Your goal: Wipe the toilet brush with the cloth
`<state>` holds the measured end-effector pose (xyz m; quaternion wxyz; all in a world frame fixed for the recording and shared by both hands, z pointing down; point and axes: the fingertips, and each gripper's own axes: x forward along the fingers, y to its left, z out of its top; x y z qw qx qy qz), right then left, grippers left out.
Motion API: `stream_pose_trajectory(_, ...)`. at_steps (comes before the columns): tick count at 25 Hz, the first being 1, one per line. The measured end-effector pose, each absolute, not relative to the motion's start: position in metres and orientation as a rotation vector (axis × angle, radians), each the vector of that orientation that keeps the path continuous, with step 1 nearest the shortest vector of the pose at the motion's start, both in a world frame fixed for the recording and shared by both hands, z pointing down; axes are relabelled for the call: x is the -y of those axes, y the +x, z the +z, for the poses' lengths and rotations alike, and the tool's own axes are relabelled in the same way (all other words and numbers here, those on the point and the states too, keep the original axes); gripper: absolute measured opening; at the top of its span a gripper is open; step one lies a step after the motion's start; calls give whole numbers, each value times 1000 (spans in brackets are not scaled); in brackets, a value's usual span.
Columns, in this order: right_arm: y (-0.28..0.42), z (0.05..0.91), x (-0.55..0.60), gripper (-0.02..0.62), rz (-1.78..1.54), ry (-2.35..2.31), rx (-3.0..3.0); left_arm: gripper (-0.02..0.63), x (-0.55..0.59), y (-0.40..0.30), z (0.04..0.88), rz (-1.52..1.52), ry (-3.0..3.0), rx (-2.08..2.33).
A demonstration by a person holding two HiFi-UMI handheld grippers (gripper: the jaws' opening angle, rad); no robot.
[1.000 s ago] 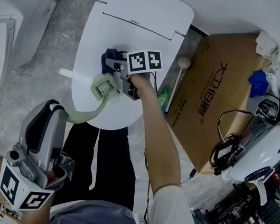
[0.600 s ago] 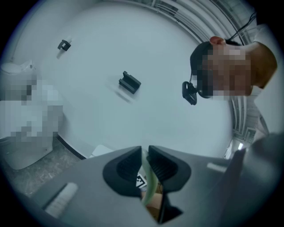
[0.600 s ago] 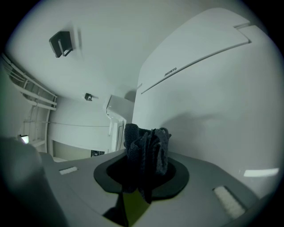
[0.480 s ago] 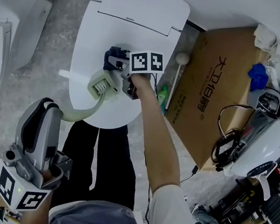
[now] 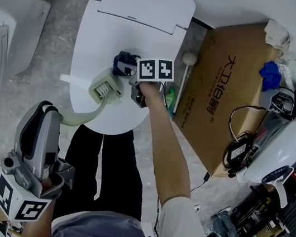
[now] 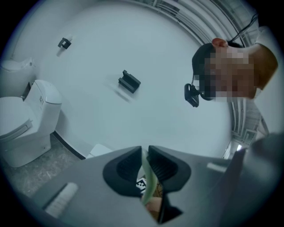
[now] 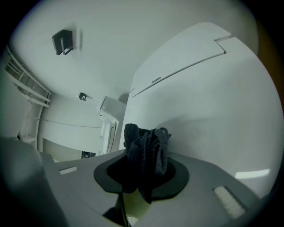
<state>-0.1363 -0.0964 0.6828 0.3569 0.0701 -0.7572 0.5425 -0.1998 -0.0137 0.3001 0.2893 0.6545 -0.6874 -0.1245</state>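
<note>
Toilet brush held by its curved, pale green handle, which the left gripper at lower left clamps between jaws drawn almost together. At centre frame the brush's head lies over a closed white toilet lid. Just above it the right gripper pinches a bunched dark cloth — whether cloth and brush touch cannot be told. Beyond, a cardboard box fills the right side — a second toilet sits at far left.

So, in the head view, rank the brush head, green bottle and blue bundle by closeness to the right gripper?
1. Brush head, just beside the right gripper.
2. Green bottle, to its right, beside the cardboard box.
3. Blue bundle, far right on that box.
</note>
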Motion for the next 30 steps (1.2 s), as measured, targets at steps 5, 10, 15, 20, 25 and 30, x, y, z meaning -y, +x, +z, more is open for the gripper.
stream_pose_trajectory(5, -126, 685, 93, 103, 1366, 172, 1953, 0, 16, -202, 301, -335, 1746, 1841)
stream_pose_trajectory(10, -112, 685, 88, 104, 1311, 148, 1946, 0, 18, -199, 301, -339, 1755, 1852)
stream_pose_trajectory(15, -99, 684, 82, 104, 1286, 140, 1937, 0, 24, -197, 301, -355, 1755, 1838)
stream_pose_trajectory(20, -88, 685, 79, 104, 1314, 165, 1933, 0, 28, -196, 300, -336, 1767, 1835)
stream_pose_trajectory(25, -75, 683, 74, 104, 1321, 207, 1949, 0, 29, -195, 301, -334, 1761, 1827)
stream_pose_trajectory(30, -58, 686, 57, 104, 1294, 203, 1934, 0, 32, -195, 301, -334, 1759, 1820)
